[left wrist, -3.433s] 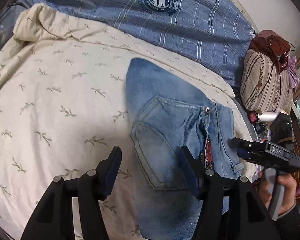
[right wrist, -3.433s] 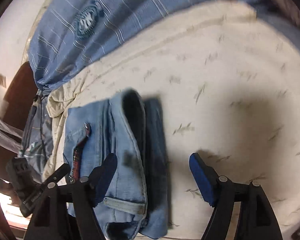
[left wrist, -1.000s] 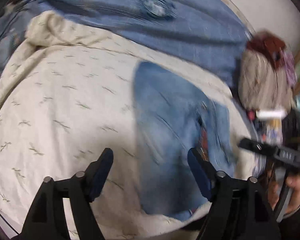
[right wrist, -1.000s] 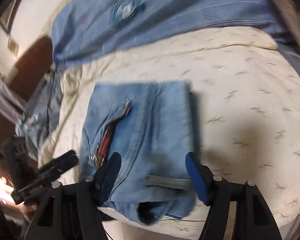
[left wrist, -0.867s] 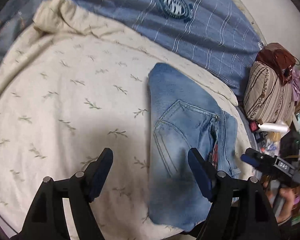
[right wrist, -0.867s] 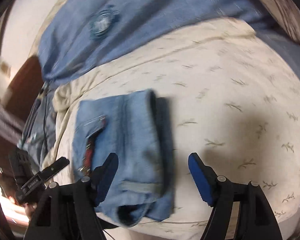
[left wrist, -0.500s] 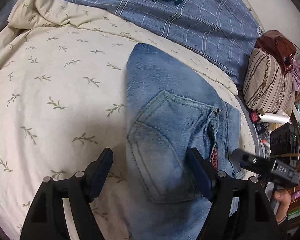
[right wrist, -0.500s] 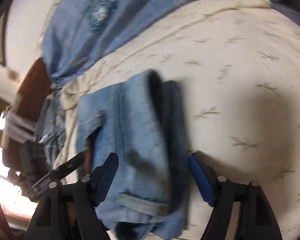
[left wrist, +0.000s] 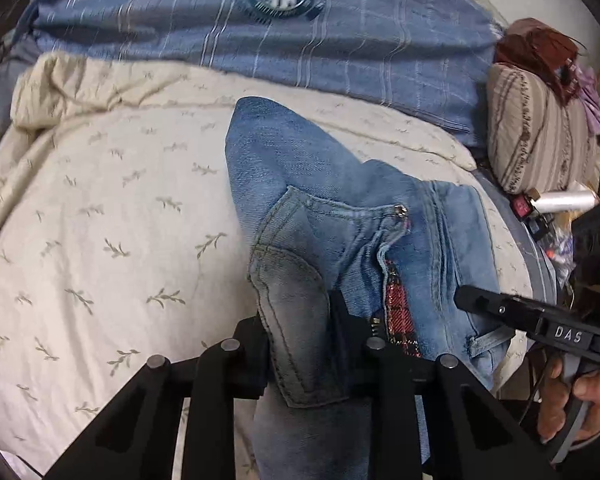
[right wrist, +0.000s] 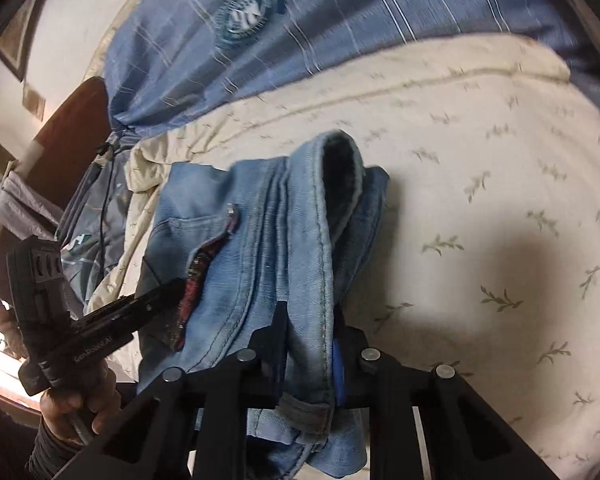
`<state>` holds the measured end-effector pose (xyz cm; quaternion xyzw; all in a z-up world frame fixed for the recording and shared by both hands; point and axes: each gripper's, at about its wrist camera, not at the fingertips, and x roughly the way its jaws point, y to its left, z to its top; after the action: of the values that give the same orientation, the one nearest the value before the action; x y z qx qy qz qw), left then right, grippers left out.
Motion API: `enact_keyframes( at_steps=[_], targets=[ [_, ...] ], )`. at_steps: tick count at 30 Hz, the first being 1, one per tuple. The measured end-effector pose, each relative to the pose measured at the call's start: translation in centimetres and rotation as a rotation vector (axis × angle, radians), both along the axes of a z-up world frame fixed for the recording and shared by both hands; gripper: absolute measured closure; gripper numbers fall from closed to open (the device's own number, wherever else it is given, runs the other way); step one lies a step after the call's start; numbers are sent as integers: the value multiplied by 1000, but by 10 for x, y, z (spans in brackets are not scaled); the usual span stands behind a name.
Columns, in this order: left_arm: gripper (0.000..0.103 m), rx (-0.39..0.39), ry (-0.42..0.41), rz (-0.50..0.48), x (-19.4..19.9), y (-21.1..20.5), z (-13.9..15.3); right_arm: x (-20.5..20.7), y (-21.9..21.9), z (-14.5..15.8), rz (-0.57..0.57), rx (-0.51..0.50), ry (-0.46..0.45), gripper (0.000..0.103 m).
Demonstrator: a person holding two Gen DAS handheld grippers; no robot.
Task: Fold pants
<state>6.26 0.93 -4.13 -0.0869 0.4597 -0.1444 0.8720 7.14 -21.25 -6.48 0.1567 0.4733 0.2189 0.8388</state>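
One pair of folded blue jeans (left wrist: 340,216) lies at the near edge of the bed (left wrist: 100,240), closer to its right side. The left hand-held gripper (left wrist: 300,344) has just been closing, and its two dark fingers now pinch the back pocket part of the jeans at the near edge. The right hand-held gripper (right wrist: 310,344) has just been closing too, and it pinches the thick folded seam and hem of the jeans at that same near edge. A hand (left wrist: 572,404) grips the handle of the right one. There are two grippers and one pair of jeans. To the left of the jeans, the cream cover with little leaf prints is bare and wide, with lots of room. Farther back, one blue striped blanket (left wrist: 300,40) with a round badge lies across the far side of the bed. At the far right corner sits one striped pillow (left wrist: 540,136) with a red-brown thing on top, and small clutter crowds that right edge.
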Motion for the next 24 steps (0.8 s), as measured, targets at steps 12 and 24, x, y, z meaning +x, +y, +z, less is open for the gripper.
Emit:
enact_keyframes(
  at_steps=[12,24],
  targets=[
    [76,-18,-102,47,27,38,79,21,27,89,36,14,-126,84],
    [75,-11,-47,54,76,39,54,77,42,72,30,2,-94,84]
  ],
)
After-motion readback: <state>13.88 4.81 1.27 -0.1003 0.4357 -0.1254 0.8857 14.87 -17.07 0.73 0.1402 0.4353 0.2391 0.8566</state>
